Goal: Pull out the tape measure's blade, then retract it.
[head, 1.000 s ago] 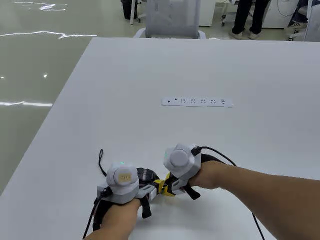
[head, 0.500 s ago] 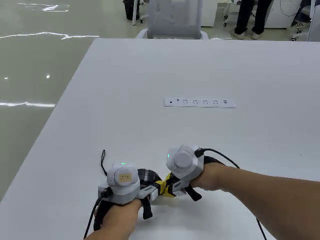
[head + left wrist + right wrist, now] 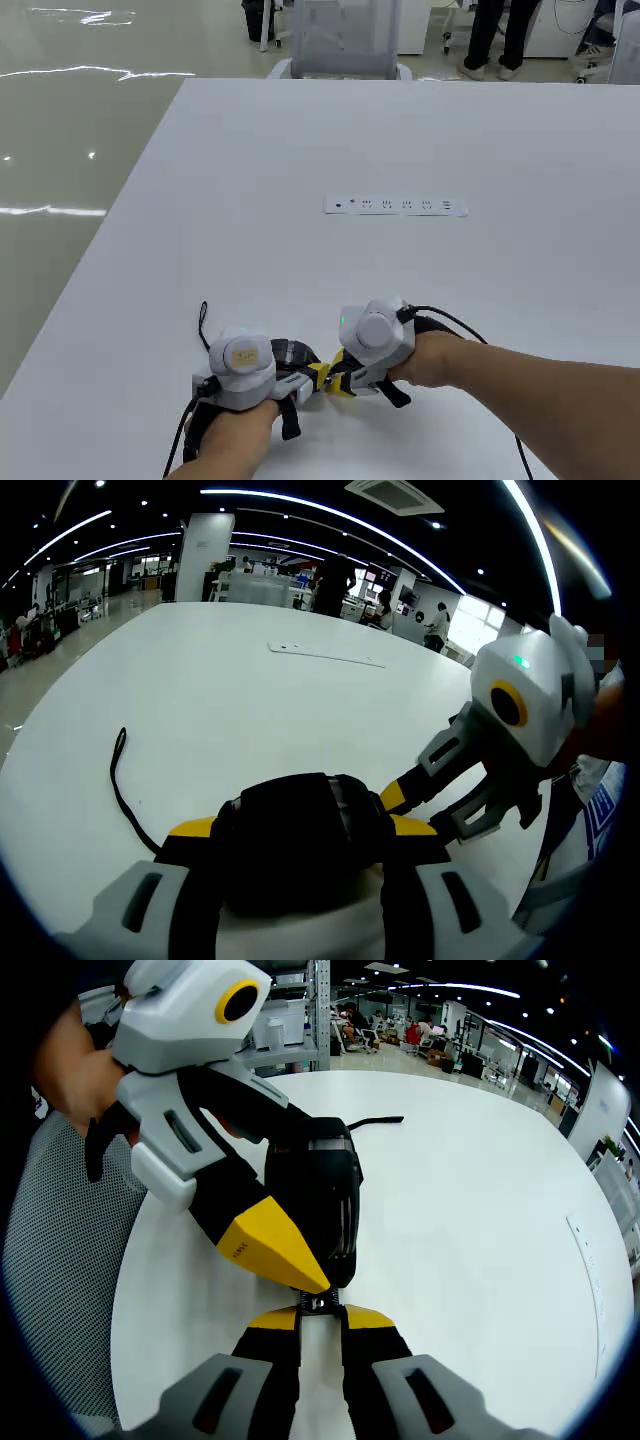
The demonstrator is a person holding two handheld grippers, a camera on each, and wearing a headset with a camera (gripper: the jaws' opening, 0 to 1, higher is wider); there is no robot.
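Black, round-bodied tape measure [image 3: 300,805] sits close to the near edge of the white tabletop [image 3: 300,150]. It is clamped across its case by the left gripper [image 3: 300,835], whose yellow-tipped jaws press on either flank. Facing it from the right, the right gripper [image 3: 320,1312] has its jaws closed almost together on the small metal end hook [image 3: 318,1303] at the mouth of the case. Hardly any blade shows between hook and case, so the pull-out looks barely begun.

I judge the case to be rigid and fairly dense, with a rubbery skin that should grip well, so the broad flanks are the right place to hold it. The blade is likely thin, springy steel: stiff while straight, prone to kink if bent sideways, and keen to snap back. It wants a straight pull by the hook and a guided return.

A thin black wrist cord [image 3: 200,325] trails from the case toward the left edge. Farther on, mid-tabletop, lies a flat white power strip [image 3: 395,205]. Beyond the far edge stands a grey chair [image 3: 345,40].
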